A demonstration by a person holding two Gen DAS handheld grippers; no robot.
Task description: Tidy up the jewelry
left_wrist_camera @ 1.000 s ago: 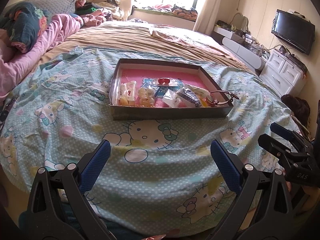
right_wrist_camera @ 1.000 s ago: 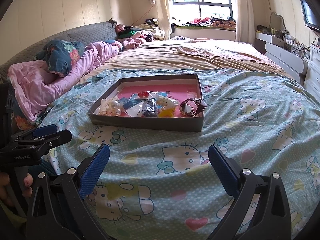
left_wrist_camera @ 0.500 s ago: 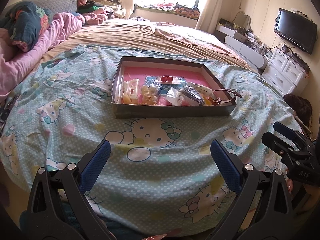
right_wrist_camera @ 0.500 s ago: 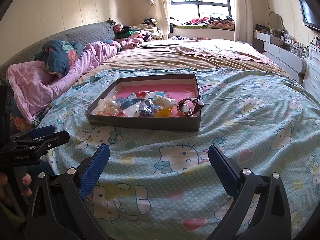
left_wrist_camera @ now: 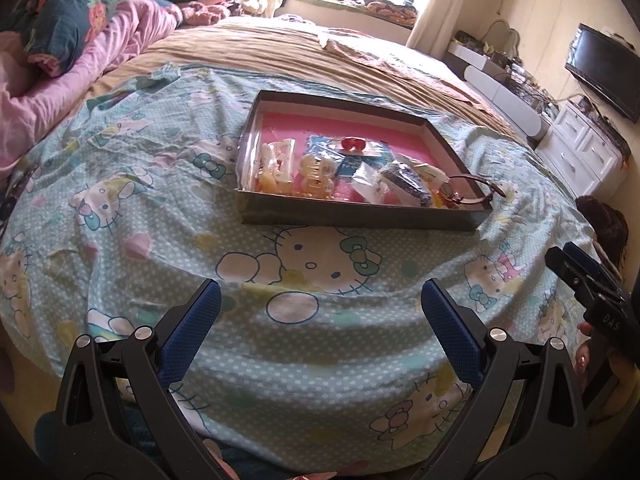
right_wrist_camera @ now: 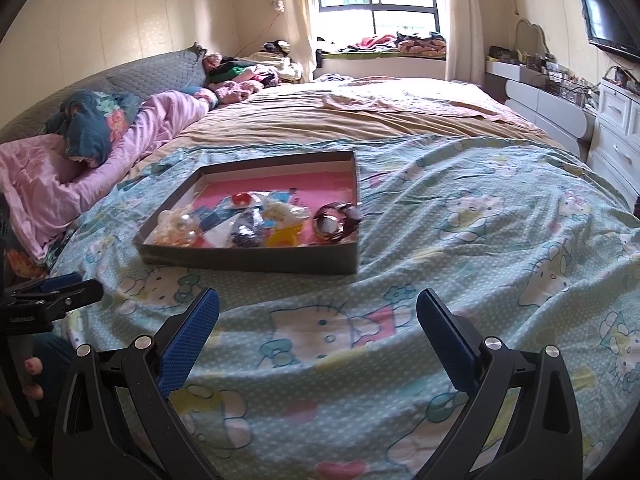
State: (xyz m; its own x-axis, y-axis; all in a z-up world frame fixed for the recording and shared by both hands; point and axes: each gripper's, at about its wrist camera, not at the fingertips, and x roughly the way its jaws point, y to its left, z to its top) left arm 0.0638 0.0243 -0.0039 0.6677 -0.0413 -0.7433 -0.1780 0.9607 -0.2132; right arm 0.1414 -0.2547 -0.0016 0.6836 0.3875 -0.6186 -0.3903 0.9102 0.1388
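Observation:
A shallow grey box with a pink floor point(left_wrist_camera: 360, 212) point(right_wrist_camera: 248, 258) lies on the Hello Kitty bedspread. It holds jewelry: white hair clips point(left_wrist_camera: 276, 160), pearl pieces point(right_wrist_camera: 180, 224), a red ornament point(left_wrist_camera: 353, 143) point(right_wrist_camera: 241, 199), a dark beaded item point(left_wrist_camera: 406, 183) point(right_wrist_camera: 248, 226), a yellow piece point(right_wrist_camera: 282, 236) and a watch point(left_wrist_camera: 460, 194) point(right_wrist_camera: 334, 222) at the right end. My left gripper point(left_wrist_camera: 320, 300) is open and empty, short of the box. My right gripper point(right_wrist_camera: 316, 308) is open and empty, short of the box's right corner.
The bedspread point(left_wrist_camera: 160, 208) covers the near half of the bed; a tan sheet point(right_wrist_camera: 360, 120) lies beyond. Pink bedding and pillows point(right_wrist_camera: 60, 176) pile at the left. White drawers point(left_wrist_camera: 580, 152) and a TV point(left_wrist_camera: 604, 68) stand on the right.
Both grippers have moved a little closer to the box and tilted slightly; the box looms larger. Both stay open and empty.

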